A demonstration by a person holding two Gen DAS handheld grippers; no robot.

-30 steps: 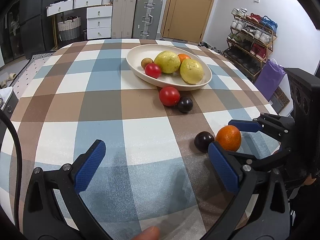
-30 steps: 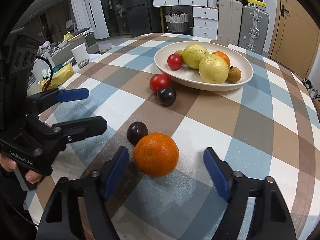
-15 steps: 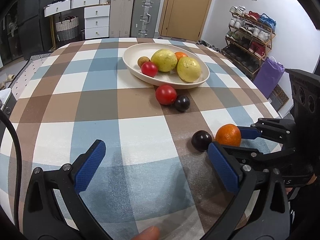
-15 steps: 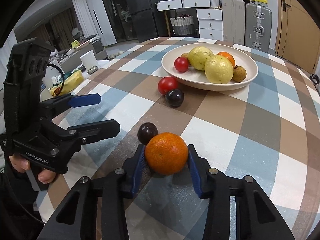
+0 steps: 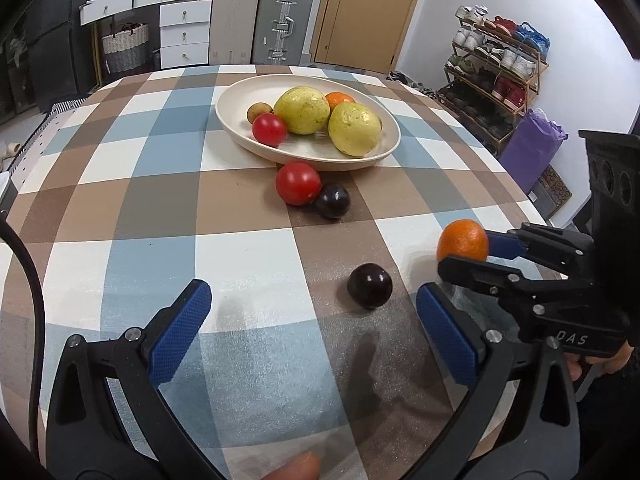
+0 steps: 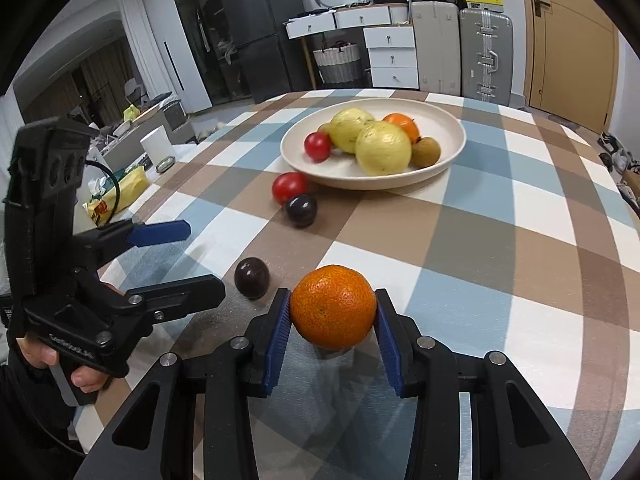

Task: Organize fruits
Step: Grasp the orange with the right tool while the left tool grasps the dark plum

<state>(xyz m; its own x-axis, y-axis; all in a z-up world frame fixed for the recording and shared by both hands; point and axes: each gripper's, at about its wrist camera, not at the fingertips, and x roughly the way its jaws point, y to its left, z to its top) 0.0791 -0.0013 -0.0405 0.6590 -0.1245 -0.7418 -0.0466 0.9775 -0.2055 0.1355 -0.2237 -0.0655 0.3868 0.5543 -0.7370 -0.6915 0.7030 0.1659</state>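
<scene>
My right gripper (image 6: 332, 320) is shut on an orange mandarin (image 6: 333, 306) and holds it just above the checked tablecloth; it also shows in the left wrist view (image 5: 463, 241). A dark plum (image 5: 369, 285) lies on the cloth just left of it. My left gripper (image 5: 312, 328) is open and empty, low over the near edge. A cream bowl (image 5: 236, 128) farther back holds two yellow fruits, a red tomato, an orange and a small brown fruit. A red tomato (image 5: 298, 183) and a second dark plum (image 5: 333, 200) lie against the bowl's front.
The round table (image 6: 520, 216) has a blue, brown and white checked cloth. Off its left edge in the right wrist view are a white cup (image 6: 157, 148) and a yellow packet (image 6: 120, 192). Suitcases, drawers and a shoe rack stand behind.
My right gripper closed on the mandarin and lifted it slightly off the cloth. The near plum stayed put. My left gripper stayed open.
</scene>
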